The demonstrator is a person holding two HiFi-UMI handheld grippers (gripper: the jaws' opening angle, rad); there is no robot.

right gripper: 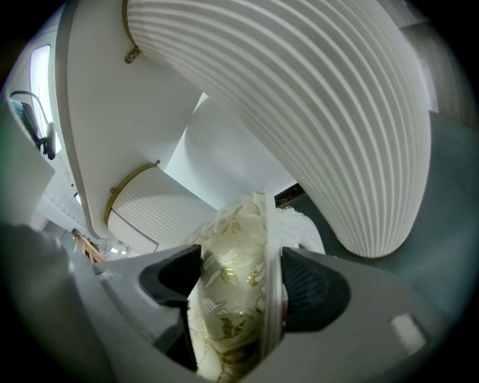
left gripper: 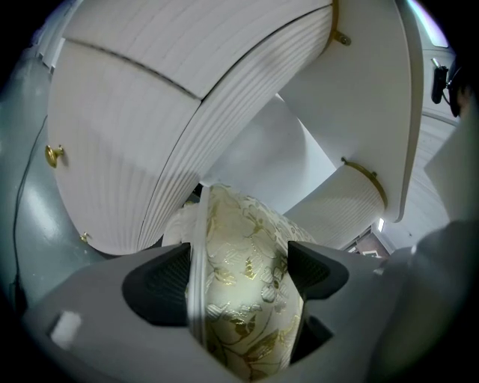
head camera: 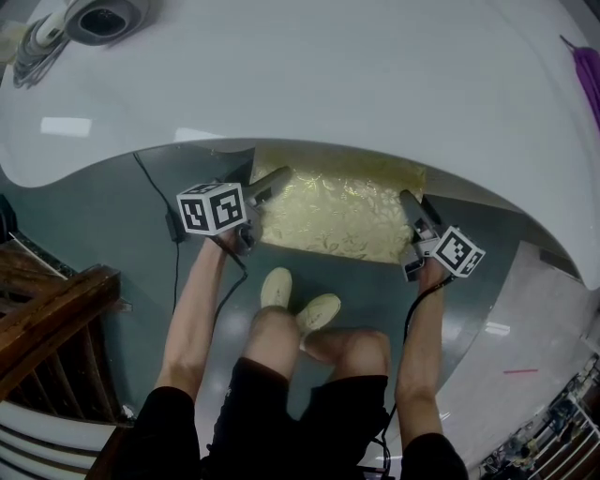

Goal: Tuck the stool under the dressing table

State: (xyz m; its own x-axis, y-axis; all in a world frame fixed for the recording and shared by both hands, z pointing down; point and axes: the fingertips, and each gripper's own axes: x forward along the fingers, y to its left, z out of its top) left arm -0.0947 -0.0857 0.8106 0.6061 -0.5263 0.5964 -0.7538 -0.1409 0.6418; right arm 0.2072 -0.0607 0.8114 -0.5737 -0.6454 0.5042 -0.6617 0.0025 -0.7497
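Grey-green floor [head camera: 84, 216]; black cable [head camera: 175, 277] lying on it; dark wooden furniture [head camera: 47, 319], lower left; purple cord [head camera: 589, 75], upper right; round grey device [head camera: 103, 17], upper left.

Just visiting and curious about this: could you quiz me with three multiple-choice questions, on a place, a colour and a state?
1. Where is the stool? A partly under the dressing table; B on top of it; C lying on its side.
2. Its seat fabric is: A red; B cream with gold flowers; C blue.
3. The left gripper's jaws are: A empty; B on a cable; C on the stool's seat.
Answers: A, the tabletop overhangs its far edge; B, seen in every view; C, the seat fills the gap between them.
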